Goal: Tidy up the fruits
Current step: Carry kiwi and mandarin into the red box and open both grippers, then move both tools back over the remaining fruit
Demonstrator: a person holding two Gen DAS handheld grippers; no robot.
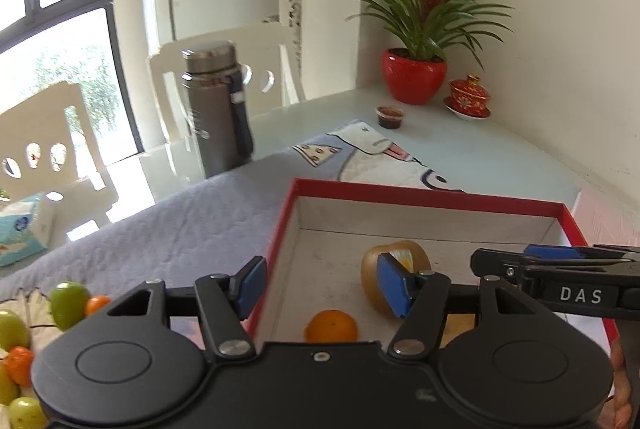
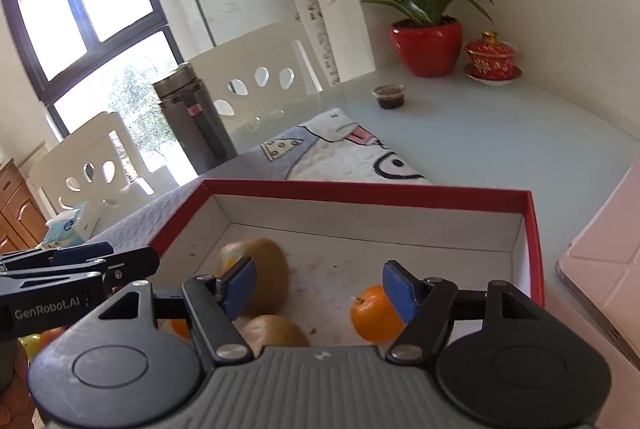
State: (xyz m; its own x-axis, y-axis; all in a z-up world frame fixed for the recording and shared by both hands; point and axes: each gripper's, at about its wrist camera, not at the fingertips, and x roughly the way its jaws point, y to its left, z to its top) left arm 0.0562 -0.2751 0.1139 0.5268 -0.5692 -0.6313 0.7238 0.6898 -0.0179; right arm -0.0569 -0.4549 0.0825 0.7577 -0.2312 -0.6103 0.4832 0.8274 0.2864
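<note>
A red-rimmed cardboard box (image 1: 420, 191) lies on a lilac quilted mat. In the left wrist view it holds a golden kiwi (image 1: 374, 281) and an orange (image 1: 331, 327). My left gripper (image 1: 322, 283) is open and empty, straddling the box's left wall. Several green and orange fruits (image 1: 68, 303) lie on the mat at the far left. In the right wrist view the box (image 2: 360, 189) holds two kiwis (image 2: 268, 277), (image 2: 276, 331) and an orange (image 2: 374, 313). My right gripper (image 2: 318, 287) is open and empty above the box floor, between kiwi and orange.
A grey flask (image 1: 216, 109) stands beyond the mat. A potted plant (image 1: 416, 77), a red lidded cup (image 1: 468, 97) and a small sauce cup (image 1: 390, 117) sit at the table's far corner. A pink tablet case (image 2: 600, 261) lies right of the box. White chairs stand behind.
</note>
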